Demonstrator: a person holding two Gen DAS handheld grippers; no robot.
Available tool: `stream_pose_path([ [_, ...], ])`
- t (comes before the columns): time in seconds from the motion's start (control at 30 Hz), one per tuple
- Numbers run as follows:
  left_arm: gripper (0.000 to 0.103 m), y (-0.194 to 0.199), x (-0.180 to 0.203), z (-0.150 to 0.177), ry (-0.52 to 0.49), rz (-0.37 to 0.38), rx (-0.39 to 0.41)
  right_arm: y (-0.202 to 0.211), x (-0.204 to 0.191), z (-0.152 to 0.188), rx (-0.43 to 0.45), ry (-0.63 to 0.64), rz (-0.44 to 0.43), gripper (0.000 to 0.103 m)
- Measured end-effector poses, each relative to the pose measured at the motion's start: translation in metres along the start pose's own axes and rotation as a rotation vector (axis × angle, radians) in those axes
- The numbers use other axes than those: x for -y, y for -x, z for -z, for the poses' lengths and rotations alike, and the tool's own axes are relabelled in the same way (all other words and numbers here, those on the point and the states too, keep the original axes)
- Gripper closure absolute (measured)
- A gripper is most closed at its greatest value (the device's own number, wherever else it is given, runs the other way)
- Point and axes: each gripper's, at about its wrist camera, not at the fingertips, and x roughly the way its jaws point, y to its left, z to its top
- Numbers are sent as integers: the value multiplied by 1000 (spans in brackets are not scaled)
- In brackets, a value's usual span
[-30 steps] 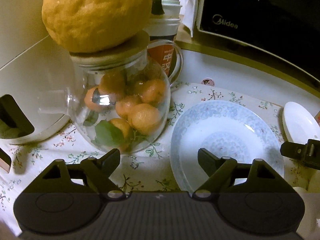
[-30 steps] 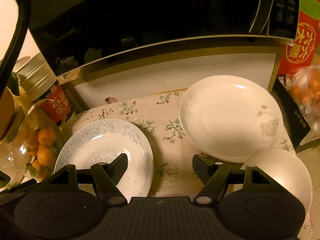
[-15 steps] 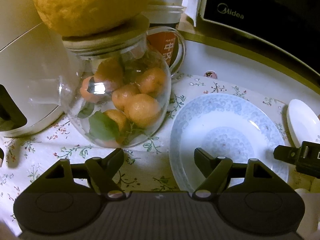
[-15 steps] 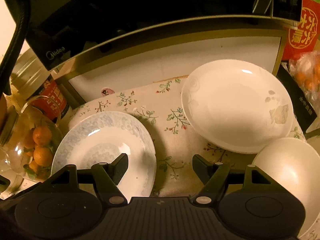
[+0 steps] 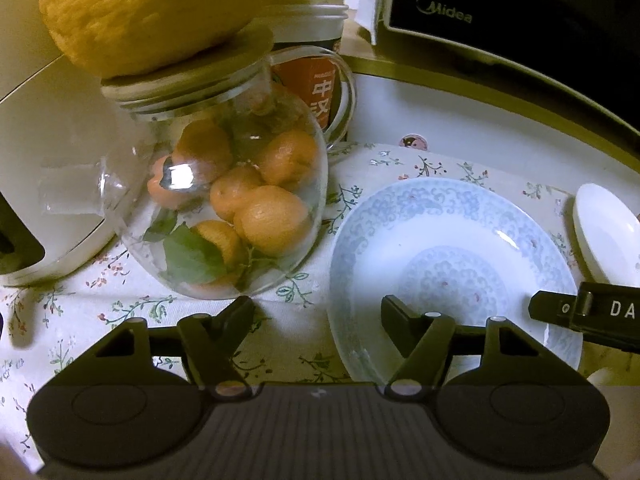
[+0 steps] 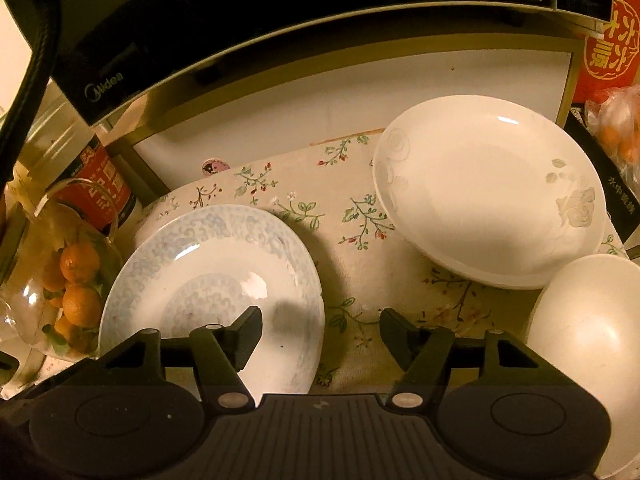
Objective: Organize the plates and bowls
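A blue-patterned plate [image 5: 452,256] lies on the floral cloth; it also shows in the right wrist view [image 6: 208,280]. A white plate with a faint rose print [image 6: 488,192] lies to its right, seen as a sliver in the left wrist view [image 5: 606,236]. A plain white bowl [image 6: 588,340] stands at the near right. My left gripper [image 5: 316,310] is open and empty, straddling the blue plate's left rim. My right gripper [image 6: 320,324] is open and empty, straddling that plate's right rim; one of its fingers [image 5: 560,308] shows in the left wrist view.
A glass jar of mandarins [image 5: 236,208] with a big yellow citrus [image 5: 160,8] on its lid stands left of the blue plate. A red cup [image 5: 320,88] and a black microwave [image 5: 500,12] are behind. A red box [image 6: 608,44] and bagged oranges [image 6: 620,132] are far right.
Both grippers have moved forward and lower toward the blue plate. The jar and plates look larger and nearer. Both stay open.
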Motion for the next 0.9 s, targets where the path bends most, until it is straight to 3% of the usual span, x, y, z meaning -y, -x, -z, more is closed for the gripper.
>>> stream_pose_path([
  [0.23, 45, -2, -3, -3, 18, 23, 2, -3, 3, 3, -1, -36, -7, 45],
  [0.47, 60, 0, -9, -5, 42, 47, 2, -4, 7, 3, 4, -76, -24, 60],
  [0.53, 71, 2, -10, -4, 41, 66, 5, -4, 7, 4, 5, -81, -24, 63],
  [0.73, 85, 2, -10, -4, 56, 123, -5, -6, 2, 7, -9, -87, -35, 80],
  [0.77, 85, 2, -11, -4, 62, 134, -10, -7, 1, 8, -13, -85, -43, 85],
  [0.9, 87, 3, -13, -4, 75, 138, -15, -7, -2, 9, -15, -96, -53, 87],
])
